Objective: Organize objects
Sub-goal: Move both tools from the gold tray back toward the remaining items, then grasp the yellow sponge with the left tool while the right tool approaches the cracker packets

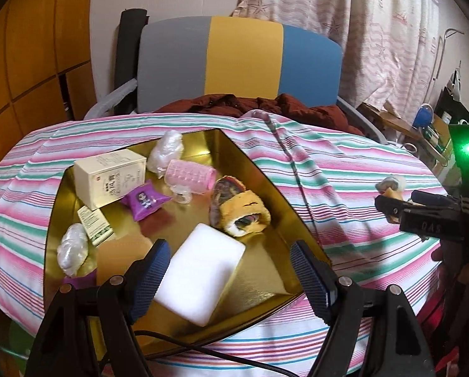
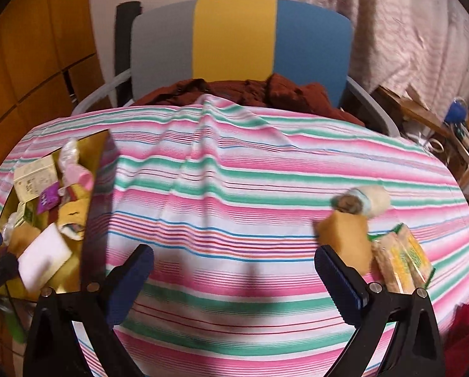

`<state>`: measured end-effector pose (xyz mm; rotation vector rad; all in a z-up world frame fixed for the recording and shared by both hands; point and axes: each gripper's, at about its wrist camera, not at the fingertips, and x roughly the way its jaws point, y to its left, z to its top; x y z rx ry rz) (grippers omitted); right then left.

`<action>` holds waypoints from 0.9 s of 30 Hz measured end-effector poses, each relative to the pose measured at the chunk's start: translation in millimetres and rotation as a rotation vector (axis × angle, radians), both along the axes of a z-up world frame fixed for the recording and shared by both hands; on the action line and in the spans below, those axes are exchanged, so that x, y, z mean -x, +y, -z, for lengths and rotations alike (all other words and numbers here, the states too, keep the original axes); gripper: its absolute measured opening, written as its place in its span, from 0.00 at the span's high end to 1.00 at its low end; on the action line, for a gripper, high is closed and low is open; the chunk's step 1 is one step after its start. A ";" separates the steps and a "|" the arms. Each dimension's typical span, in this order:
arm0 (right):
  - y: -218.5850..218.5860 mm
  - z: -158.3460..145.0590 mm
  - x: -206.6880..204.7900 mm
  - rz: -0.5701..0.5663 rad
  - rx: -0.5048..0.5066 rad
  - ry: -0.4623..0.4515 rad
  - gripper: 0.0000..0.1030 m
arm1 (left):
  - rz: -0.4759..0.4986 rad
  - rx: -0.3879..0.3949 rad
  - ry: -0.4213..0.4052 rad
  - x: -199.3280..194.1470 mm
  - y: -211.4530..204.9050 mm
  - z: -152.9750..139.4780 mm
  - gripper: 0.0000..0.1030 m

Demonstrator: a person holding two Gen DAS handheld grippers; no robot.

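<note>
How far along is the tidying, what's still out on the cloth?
Most items already sit in the gold tray, including the white block. Both tongs, left and right, are open and empty. A roll, sponge and snack packs remain outside.

Pink, green and white striped cloth (image 2: 234, 188); gold tray (image 1: 250, 169); white block (image 1: 200, 279); pink roller (image 1: 190, 174); purple sachet (image 1: 145, 202); grey-yellow-blue chair (image 1: 244, 59); dark red garment (image 1: 297, 106).
</note>
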<state>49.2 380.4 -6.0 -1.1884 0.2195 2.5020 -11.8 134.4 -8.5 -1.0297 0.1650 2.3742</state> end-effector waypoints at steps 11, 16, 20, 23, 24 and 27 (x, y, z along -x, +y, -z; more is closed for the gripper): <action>136.0 -9.9 -38.1 0.301 0.106 0.018 0.00 | 0.083 -0.013 0.001 -2.6 24.6 -6.8 0.23; 205.1 8.3 -79.9 0.550 0.330 0.104 0.00 | 0.153 -0.009 0.007 -8.6 48.0 -10.8 0.23; 230.9 29.6 -104.0 0.667 0.536 0.146 0.00 | 0.206 -0.006 0.007 -12.3 75.8 -12.5 0.23; 231.6 30.5 -108.2 0.678 0.558 0.157 0.00 | 0.260 0.008 0.003 -14.3 105.6 -11.1 0.23; 232.8 30.8 -109.4 0.671 0.564 0.159 0.00 | 0.280 0.015 -0.003 -14.4 115.8 -9.2 0.23; 233.6 32.0 -108.9 0.652 0.578 0.147 0.00 | 0.330 0.033 -0.015 -16.6 145.5 -3.3 0.23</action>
